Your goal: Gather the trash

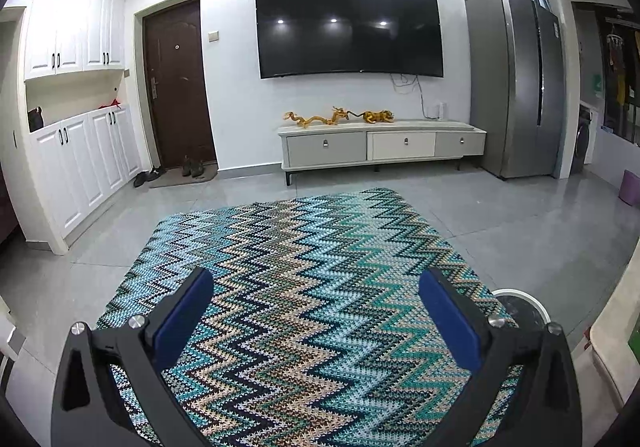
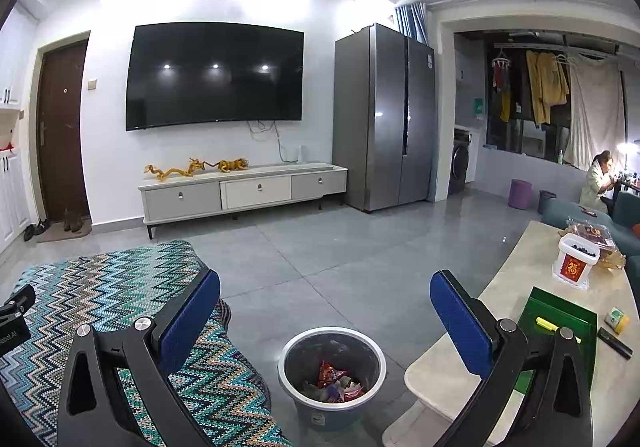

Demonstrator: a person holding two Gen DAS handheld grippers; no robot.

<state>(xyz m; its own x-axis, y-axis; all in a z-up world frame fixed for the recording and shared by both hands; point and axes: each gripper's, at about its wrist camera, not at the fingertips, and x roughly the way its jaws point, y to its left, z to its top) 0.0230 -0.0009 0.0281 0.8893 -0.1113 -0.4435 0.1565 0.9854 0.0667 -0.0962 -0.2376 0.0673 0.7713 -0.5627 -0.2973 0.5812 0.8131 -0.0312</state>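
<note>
A grey trash bin with a white rim stands on the floor between the rug and the low table. It holds several crumpled wrappers, one of them red. My right gripper is open and empty, held above the bin. My left gripper is open and empty above the zigzag rug. The bin's rim shows behind the left gripper's right finger. The tip of the left gripper shows at the left edge of the right wrist view.
A marble low table on the right carries a green tray, a white tub, a small bottle and a black remote. A TV stand, a fridge and a seated person are farther off.
</note>
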